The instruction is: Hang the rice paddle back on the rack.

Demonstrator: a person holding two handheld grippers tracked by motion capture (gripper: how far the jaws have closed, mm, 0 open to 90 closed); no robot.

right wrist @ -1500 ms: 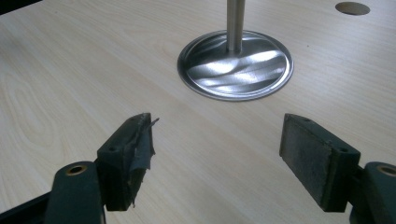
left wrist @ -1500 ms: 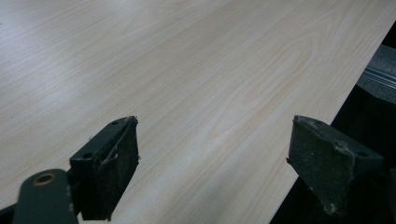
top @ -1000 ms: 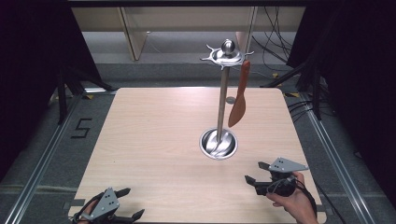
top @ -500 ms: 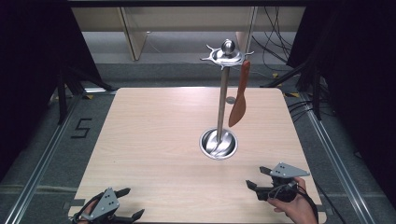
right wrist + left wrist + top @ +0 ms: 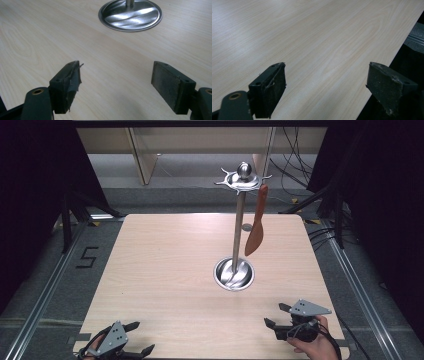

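Hanging blade-down from the stand, the spatula runs near-vertical; left gripper and right gripper gape empty.

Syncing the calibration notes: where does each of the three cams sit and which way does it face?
High view: above the person's side, looking forward and down on the table; left tongs, right tongs and right hand at the bottom edge.
Left gripper view: rides the left tongs, low over the table's near edge; both jaws spread.
Right gripper view: rides the right tongs, facing the utensil stand; both jaws spread.
Shared: the high and right gripper views both show the stand's round base; a spatula hangs above it.
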